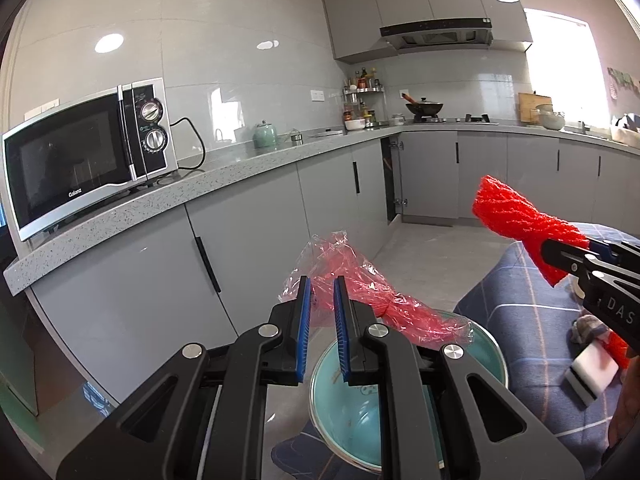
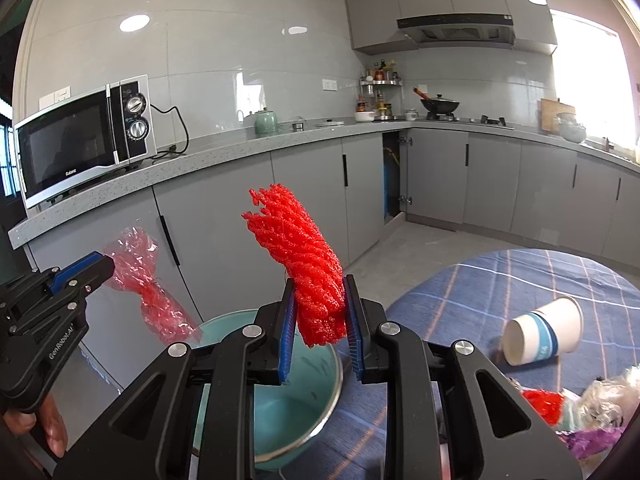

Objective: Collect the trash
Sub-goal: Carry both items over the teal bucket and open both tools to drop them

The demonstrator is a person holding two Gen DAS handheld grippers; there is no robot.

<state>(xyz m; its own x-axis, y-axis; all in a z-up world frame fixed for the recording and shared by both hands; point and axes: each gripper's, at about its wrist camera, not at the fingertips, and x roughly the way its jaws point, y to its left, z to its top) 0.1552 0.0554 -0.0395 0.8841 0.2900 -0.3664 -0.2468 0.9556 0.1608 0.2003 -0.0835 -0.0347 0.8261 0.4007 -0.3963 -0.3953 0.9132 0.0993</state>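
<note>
My left gripper (image 1: 322, 296) is shut on a crumpled clear plastic wrapper with red mesh inside (image 1: 360, 300), holding it above a teal bowl (image 1: 488, 352). My right gripper (image 2: 320, 312) is shut on a red foam net (image 2: 304, 256), also held in the air over the bowl (image 2: 280, 404). In the left wrist view the right gripper (image 1: 560, 260) and its foam net (image 1: 516, 216) are at the right. In the right wrist view the left gripper (image 2: 100, 264) and its wrapper (image 2: 152, 292) are at the left.
The bowl stands on a round table with a blue plaid cloth (image 2: 500, 288). A paper cup (image 2: 540, 336) lies on its side, with crumpled wrappers (image 2: 592, 404) at the lower right and a white sponge (image 1: 592, 372). A grey counter with a microwave (image 1: 88, 152) runs behind.
</note>
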